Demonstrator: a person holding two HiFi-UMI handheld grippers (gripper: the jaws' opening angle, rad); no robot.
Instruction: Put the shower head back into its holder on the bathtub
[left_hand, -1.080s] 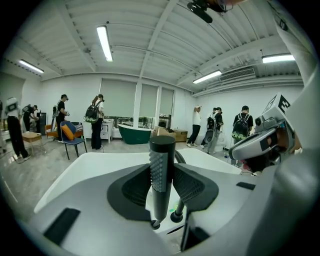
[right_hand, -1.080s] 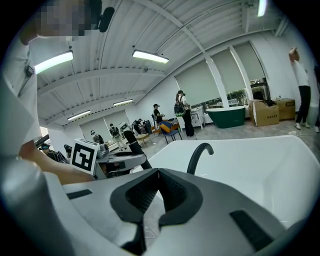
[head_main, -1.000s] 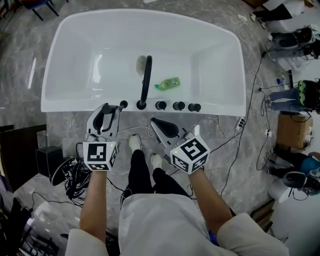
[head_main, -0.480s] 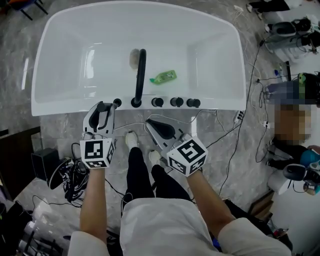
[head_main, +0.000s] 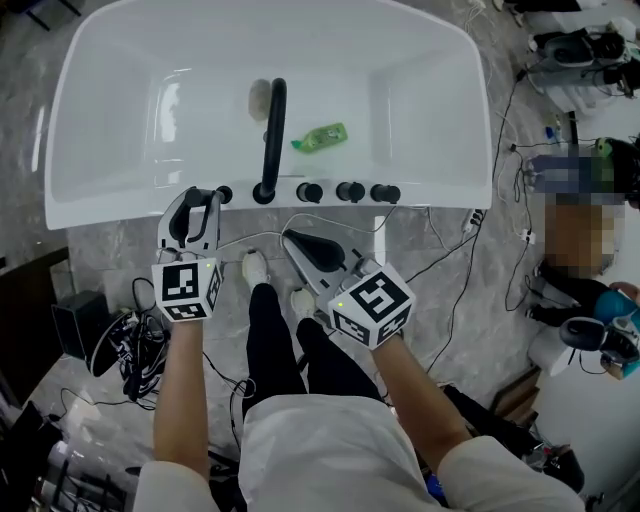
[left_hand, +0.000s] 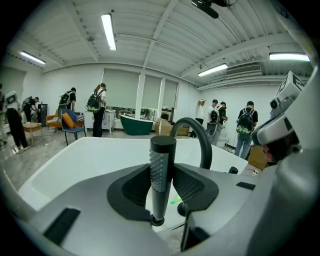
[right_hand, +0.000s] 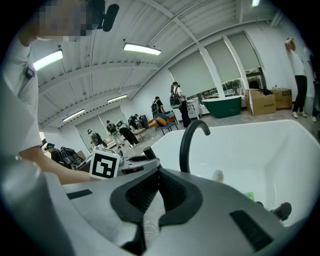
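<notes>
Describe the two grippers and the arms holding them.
Both the left gripper and right gripper are grey-bodied with black ribbed jaws, each carrying a white cube printed with black square markers. The person wears a white short-sleeved top; forearms are bare.

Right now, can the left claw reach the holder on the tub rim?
Probably yes: the left claw, shut on the shower head, sits right beside the holder with nothing between; the faucet stands further right.

white bathtub (head_main: 110, 206), black shower head (left_hand: 161, 180), green bottle (head_main: 320, 137)
</notes>
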